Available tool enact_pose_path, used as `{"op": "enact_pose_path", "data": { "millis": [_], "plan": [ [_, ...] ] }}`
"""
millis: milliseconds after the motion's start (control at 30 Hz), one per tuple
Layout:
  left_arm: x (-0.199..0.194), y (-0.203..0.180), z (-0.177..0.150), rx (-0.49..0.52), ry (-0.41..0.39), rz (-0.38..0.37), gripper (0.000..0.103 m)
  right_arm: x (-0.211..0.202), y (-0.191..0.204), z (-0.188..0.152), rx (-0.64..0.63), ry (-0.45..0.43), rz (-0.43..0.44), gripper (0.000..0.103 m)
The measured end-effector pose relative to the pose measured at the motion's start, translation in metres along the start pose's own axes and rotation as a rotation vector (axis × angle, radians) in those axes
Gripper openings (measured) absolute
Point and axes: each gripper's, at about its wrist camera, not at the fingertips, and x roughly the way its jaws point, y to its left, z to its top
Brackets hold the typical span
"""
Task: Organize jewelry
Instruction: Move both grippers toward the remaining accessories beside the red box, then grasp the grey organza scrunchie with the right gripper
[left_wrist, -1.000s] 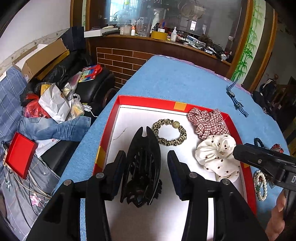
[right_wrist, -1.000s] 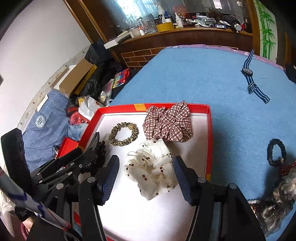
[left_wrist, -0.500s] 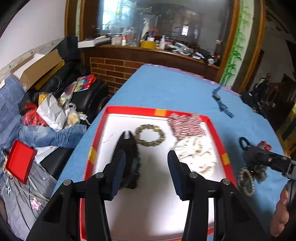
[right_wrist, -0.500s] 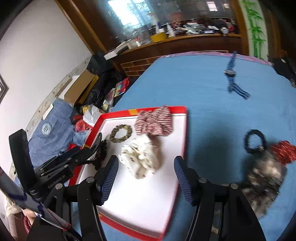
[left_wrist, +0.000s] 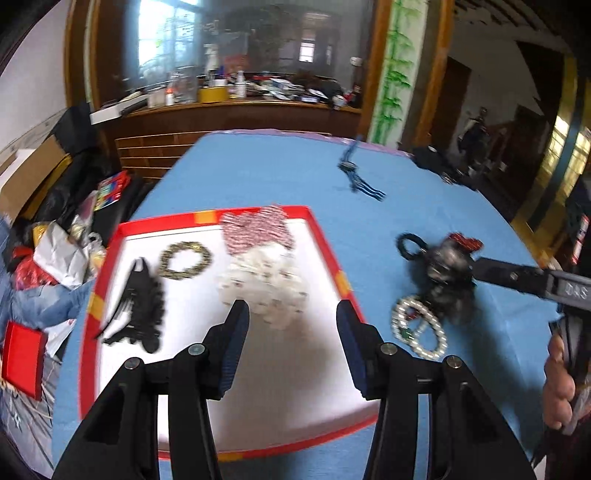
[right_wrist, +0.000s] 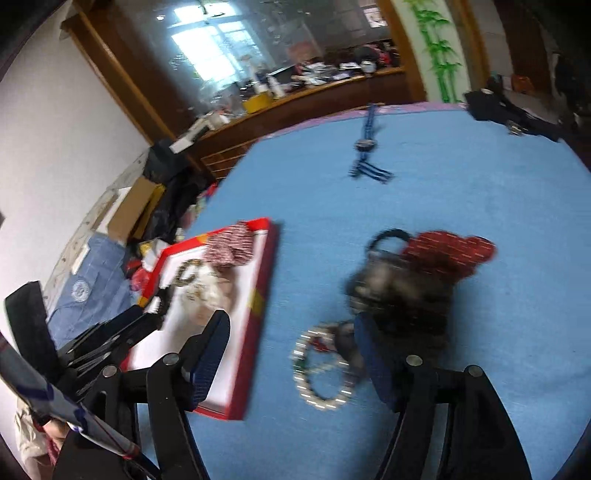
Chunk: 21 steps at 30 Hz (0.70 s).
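Note:
A red-rimmed white tray (left_wrist: 325, 243) holds a black hair claw (left_wrist: 136, 306), a gold bead ring (left_wrist: 184, 260), a plaid scrunchie (left_wrist: 258, 229) and a white dotted scrunchie (left_wrist: 266, 284). My left gripper (left_wrist: 291, 332) hangs open and empty over the tray's near right part. Right of the tray (right_wrist: 271, 258) on the blue cloth lie a pearl bracelet (right_wrist: 321, 369), a dark scrunchie (right_wrist: 399, 295), a red scrunchie (right_wrist: 447, 251) and a black hair tie (right_wrist: 388, 236). My right gripper (right_wrist: 291, 354) hovers above the bracelet, its jaws opening and gripping nothing.
A blue-strapped watch (right_wrist: 365, 147) lies far back on the blue table cloth (left_wrist: 258, 173). Beyond the table's left edge are bags, clothes and a small red box (left_wrist: 22, 354). A cluttered wooden counter (left_wrist: 240, 107) runs behind. A hand (left_wrist: 557, 384) holds the right gripper.
Both grippers have swung to the right. The left one left the black claw lying in the tray. The right one went from over the tray to over the loose pile, jaws wider.

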Motion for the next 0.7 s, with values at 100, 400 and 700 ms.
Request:
{"op": "enact_pose_path", "data": {
  "millis": [100,400,700],
  "plan": [
    [0.002,-0.012,-0.003,0.026,0.010,-0.017,0.048,-0.003,-0.025,-0.001,0.050,-0.001,-0.034,0.075],
    [0.013,-0.039,-0.009,0.068,0.045,-0.064,0.050,0.026,-0.056,0.002,0.107,0.065,-0.104,0.084],
    [0.026,-0.062,-0.018,0.102,0.089,-0.101,0.053,0.062,-0.041,0.001,-0.030,0.123,-0.226,0.082]
  ]
}}
